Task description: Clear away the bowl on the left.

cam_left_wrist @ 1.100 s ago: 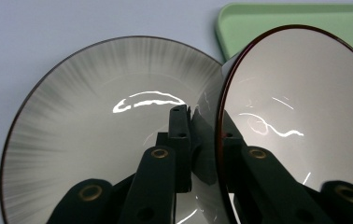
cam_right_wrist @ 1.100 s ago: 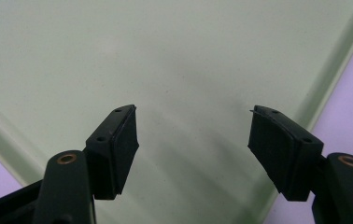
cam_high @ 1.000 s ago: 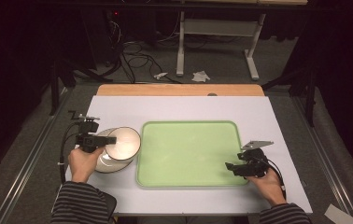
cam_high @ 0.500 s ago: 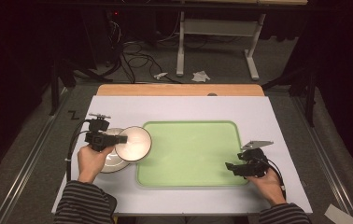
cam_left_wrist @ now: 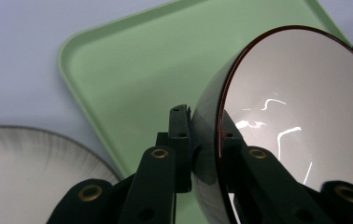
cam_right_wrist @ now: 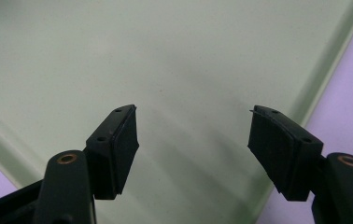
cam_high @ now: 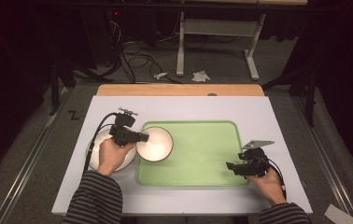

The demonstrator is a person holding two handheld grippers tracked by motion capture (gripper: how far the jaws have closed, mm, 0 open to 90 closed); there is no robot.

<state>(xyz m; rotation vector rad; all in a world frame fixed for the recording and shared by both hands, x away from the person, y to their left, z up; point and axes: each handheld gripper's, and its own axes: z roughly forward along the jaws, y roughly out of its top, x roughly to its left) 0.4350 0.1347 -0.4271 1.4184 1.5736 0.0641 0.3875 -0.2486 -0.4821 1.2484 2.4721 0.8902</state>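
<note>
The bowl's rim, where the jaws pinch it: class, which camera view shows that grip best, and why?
The left gripper view: the left gripper clamps the bowl with one jaw outside the wall and one inside, close up. The high view shows the whole bowl over the green tray's left edge, but the grip is small. The right gripper view shows tray surface.

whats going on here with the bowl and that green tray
A person at a table holds a gripper in each hand. The left gripper is clamped on the rim of a white bowl, one jaw inside and one outside, carrying it tilted over the left edge of the green tray. A white plate sits on the table just left of the tray. The right gripper rests with its jaws open over the tray's right side, holding nothing.
</note>
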